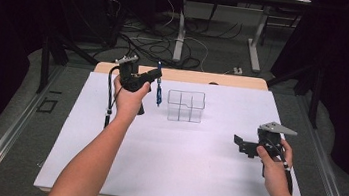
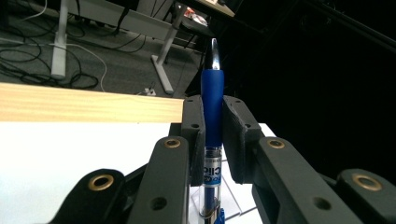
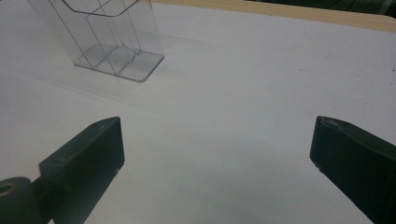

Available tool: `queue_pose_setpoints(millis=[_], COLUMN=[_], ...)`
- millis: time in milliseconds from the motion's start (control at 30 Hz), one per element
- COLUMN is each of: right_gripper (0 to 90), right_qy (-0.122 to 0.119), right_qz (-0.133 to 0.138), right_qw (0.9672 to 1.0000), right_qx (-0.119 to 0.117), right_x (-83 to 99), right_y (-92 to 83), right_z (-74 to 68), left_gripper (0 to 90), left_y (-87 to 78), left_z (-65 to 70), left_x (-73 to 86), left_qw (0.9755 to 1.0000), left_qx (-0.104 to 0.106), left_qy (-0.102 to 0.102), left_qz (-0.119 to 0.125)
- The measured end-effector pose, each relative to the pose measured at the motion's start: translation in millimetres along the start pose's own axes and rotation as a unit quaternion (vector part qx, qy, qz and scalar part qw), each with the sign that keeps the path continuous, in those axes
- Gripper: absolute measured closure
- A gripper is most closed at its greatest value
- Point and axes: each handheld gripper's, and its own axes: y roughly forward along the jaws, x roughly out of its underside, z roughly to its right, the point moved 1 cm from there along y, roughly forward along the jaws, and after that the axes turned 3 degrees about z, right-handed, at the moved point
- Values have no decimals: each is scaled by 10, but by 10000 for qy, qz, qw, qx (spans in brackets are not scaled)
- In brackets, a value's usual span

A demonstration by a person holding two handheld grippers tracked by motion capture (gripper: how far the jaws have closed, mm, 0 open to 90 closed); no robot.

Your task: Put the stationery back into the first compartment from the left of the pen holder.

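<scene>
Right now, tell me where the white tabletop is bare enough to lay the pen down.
Most of the white tabletop is bare: the broad stretch between the clear divided holder and the person's edge, and the strip between the holder and the open right gripper. It is crowded only at the far left, where the left gripper holds the blue pen beside the holder.

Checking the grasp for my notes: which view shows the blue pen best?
The left gripper view: the blue pen stands upright, clamped between the left gripper jaws, label readable. The high view shows it small, hanging beside the clear organizer.
</scene>
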Motion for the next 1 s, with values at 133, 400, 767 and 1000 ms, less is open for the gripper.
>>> queue_pose_setpoints(millis=[133, 400, 767, 1000], right_gripper=[27, 27, 27, 27], right_qy=[-2, -9, -1, 0], right_qz=[-23, -34, -33, -39], right_qw=[10000, 10000, 10000, 10000], right_qx=[-36, -53, -73, -70], right_x=[1, 5, 5, 11], right_y=[-10, -18, -21, -15], right_z=[-5, -2, -5, 3], left_gripper=[801, 801, 801, 801], left_y=[65, 187, 374, 473], left_z=[68, 144, 190, 190], left_x=[-41, -80, -30, 33], left_qw=[9999, 9996, 9977, 9968], left_qx=[-10, -169, -293, -336], left_qy=[76, 184, 540, 629], left_qz=[81, 147, 287, 352])
